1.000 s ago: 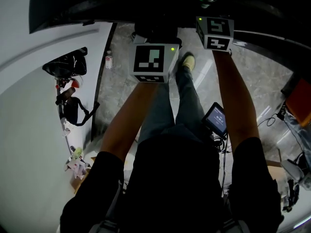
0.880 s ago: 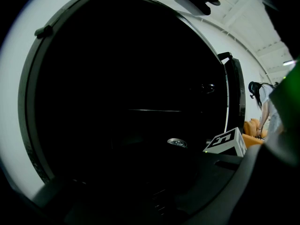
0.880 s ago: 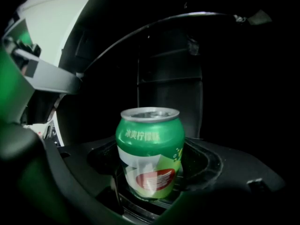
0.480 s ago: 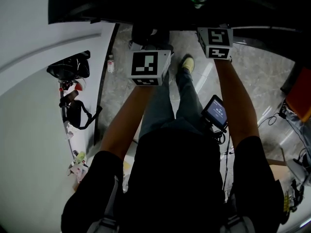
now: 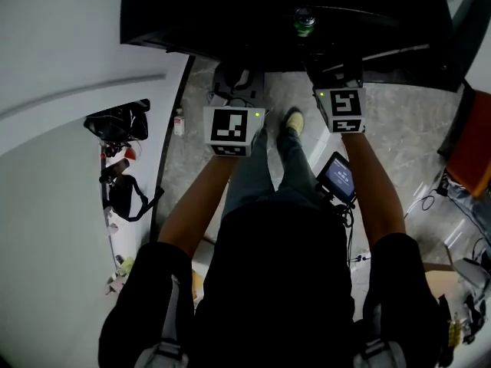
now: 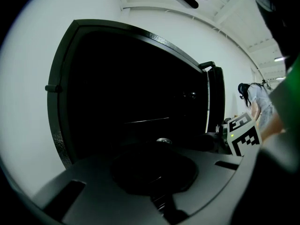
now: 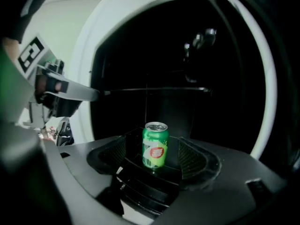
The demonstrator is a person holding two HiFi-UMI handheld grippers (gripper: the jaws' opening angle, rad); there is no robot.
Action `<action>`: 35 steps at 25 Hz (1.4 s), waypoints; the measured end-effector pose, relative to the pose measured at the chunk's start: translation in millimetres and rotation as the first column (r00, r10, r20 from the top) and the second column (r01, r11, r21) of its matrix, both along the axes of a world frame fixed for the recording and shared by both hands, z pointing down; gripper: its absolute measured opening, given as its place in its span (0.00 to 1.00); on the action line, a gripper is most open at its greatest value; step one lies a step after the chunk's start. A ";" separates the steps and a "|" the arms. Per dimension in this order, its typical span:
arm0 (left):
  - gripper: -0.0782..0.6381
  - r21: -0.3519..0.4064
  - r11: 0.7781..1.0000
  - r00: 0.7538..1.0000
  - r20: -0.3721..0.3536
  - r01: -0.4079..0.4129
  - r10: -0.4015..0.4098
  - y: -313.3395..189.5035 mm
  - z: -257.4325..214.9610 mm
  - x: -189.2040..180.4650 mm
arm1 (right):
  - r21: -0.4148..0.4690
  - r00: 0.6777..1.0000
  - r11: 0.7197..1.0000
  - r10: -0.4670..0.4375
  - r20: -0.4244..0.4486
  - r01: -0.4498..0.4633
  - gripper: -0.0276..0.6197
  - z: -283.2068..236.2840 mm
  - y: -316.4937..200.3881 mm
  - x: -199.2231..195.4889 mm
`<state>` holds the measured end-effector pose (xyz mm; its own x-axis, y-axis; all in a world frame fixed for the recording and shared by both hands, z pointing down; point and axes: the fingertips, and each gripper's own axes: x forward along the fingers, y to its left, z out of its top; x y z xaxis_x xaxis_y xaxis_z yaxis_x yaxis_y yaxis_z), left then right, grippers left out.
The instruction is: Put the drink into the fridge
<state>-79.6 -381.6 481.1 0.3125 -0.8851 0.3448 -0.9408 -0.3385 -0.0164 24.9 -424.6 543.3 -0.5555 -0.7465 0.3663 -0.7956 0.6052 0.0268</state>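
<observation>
Just one green can (image 7: pixel 154 145) is in sight, standing upright inside the one dark open fridge (image 7: pixel 225 78), under a shelf. Of the two grippers, the right gripper (image 7: pixel 154 154) is released: its jaws stand wide apart, the can between them and touching neither. The left gripper (image 6: pixel 154 165) faces the fridge's black front beside it; its own view is too dark to tell whether it is released or clenched.

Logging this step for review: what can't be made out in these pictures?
Left gripper view: the jaws of the left gripper merge into the dark fridge; open or shut, unclear.
Right gripper view: the surface under the can is lost in shadow.
Head view: the can's label is too small to read.
</observation>
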 end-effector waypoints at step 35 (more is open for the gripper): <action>0.12 0.176 0.979 0.991 -0.067 -0.101 0.114 129.7 -150.1 4.2 | -0.110 0.900 0.896 -0.436 -0.022 0.431 0.08 -146.0 193.5 45.6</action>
<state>-75.4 -252.0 331.0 0.4287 -0.8889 0.1617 -0.8998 -0.4362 -0.0125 70.5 -231.1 397.2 -0.7967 -0.3939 0.4584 -0.4534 0.8910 -0.0223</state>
